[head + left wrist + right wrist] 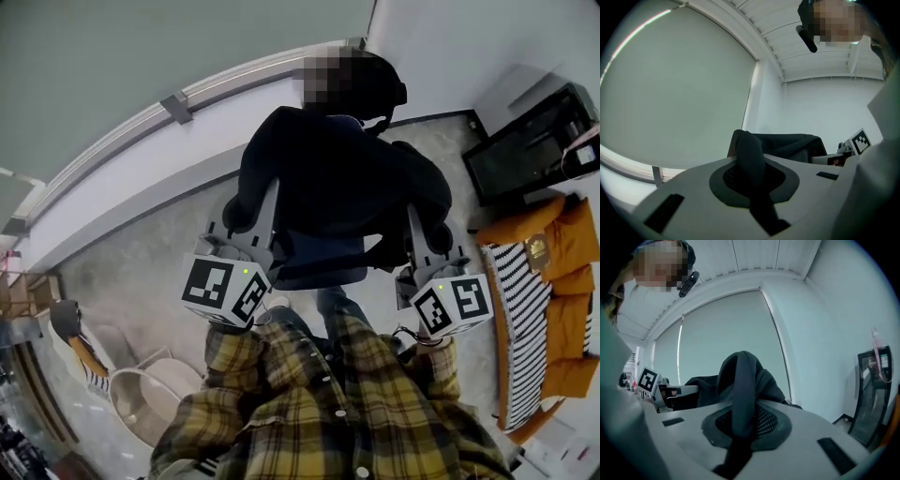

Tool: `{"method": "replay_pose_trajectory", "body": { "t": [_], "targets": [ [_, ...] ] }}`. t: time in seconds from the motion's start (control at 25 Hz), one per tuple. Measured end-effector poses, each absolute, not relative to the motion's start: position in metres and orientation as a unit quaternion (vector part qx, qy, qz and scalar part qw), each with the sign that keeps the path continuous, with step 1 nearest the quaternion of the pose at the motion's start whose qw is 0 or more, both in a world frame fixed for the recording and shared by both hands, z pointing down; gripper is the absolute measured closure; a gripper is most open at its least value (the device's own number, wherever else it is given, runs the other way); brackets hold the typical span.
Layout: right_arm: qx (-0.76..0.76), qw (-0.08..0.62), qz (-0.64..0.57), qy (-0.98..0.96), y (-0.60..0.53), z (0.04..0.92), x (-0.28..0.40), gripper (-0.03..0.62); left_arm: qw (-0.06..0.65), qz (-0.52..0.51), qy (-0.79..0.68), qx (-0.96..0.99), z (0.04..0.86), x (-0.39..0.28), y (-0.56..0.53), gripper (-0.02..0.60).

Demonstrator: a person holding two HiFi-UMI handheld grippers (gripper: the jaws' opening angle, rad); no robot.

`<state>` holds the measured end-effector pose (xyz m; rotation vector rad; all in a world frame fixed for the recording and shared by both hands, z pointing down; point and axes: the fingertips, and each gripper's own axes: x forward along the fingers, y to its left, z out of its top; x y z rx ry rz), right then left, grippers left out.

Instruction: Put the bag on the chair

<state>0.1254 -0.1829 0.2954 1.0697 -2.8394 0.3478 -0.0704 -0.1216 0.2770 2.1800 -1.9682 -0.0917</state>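
Note:
A large dark bag point(337, 178) hangs in front of me, carried between both grippers above the grey floor. My left gripper point(246, 216) is shut on a dark fold of the bag at its left side; in the left gripper view this fold point(750, 154) rises out of the closed jaws point(752, 187). On the bag's right side my right gripper point(427, 230) is shut on a dark strap point(739, 390), which is pinched in its jaws point(740, 427). An orange armchair point(562, 281) with a striped cushion stands to the right, apart from the bag.
A black screen point(530, 141) stands against the wall at the upper right. A pale round chair point(141, 398) sits at the lower left. The white wall and window ledge point(178, 103) curve behind the bag. My plaid sleeves point(328, 412) fill the bottom.

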Motion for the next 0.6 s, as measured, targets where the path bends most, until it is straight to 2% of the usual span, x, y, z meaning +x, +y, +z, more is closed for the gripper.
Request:
{"method": "replay_pose_trajectory", "body": {
  "t": [0.6],
  "targets": [
    [0.29, 0.054, 0.138, -0.946, -0.194, 0.314, 0.093, 0.553, 0.108, -0.019, -0.714, 0.692, 0.285, -0.092, -0.105, 0.537]
  ]
}}
